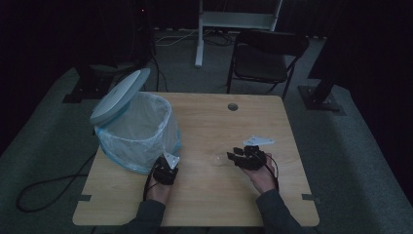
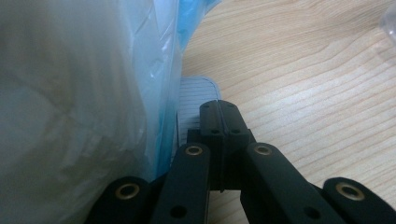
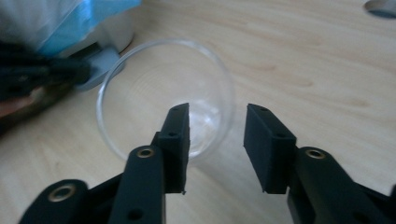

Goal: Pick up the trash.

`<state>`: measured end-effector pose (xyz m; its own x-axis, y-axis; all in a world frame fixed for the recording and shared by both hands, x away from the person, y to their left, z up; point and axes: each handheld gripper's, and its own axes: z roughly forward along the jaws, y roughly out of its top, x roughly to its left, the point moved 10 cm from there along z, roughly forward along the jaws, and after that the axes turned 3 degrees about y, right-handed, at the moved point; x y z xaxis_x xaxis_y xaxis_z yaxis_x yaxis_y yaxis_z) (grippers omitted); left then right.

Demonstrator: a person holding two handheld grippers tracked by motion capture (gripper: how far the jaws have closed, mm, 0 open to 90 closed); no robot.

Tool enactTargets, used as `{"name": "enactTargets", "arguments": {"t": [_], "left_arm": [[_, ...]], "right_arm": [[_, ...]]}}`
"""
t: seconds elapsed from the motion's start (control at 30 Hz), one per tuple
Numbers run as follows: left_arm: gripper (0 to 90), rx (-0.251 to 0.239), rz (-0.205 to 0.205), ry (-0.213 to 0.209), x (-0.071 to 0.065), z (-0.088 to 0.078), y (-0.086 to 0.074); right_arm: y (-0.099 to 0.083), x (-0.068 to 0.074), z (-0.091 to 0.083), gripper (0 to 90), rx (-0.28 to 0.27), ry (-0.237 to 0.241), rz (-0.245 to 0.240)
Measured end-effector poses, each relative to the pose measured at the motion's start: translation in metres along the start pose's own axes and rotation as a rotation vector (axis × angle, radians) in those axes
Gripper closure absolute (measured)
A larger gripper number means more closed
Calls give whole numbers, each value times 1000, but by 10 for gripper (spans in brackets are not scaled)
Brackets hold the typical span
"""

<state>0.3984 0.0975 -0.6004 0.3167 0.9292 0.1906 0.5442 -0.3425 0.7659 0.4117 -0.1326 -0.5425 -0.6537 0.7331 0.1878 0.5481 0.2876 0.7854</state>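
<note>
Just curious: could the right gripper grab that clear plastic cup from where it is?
Probably yes. The right gripper is open, the clear plastic cup lies on its side just ahead of it, and nothing sits between them.

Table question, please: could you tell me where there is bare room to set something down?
The far right of the table, between the bin and the right edge around the small hole, is bare. So is the near strip between the two forearms. It is crowded mid-table: the left tool sits against the bin, and the right tool faces the clear cup.
</note>
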Motion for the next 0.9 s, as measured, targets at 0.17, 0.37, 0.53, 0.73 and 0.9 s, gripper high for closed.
{"name": "enactTargets", "arguments": {"t": [0.17,0.37,0.53,0.73,0.9], "left_arm": [[900,0,-1,0,0,0,0],[900,-1,-2,0,0,0,0],[900,-2,-3,0,0,0,0],[900,-1,-2,0,0,0,0],[900,-2,-2,-1,0,0,0]], "right_arm": [[-19,3,-2,689,23,21,-4],[-36,4,-5,855,45,32,-3],[-41,5,-6,864,39,15,-50],[-39,5,-7,864,24,5,-56],[-41,4,-6,864,33,3,-52]]}}
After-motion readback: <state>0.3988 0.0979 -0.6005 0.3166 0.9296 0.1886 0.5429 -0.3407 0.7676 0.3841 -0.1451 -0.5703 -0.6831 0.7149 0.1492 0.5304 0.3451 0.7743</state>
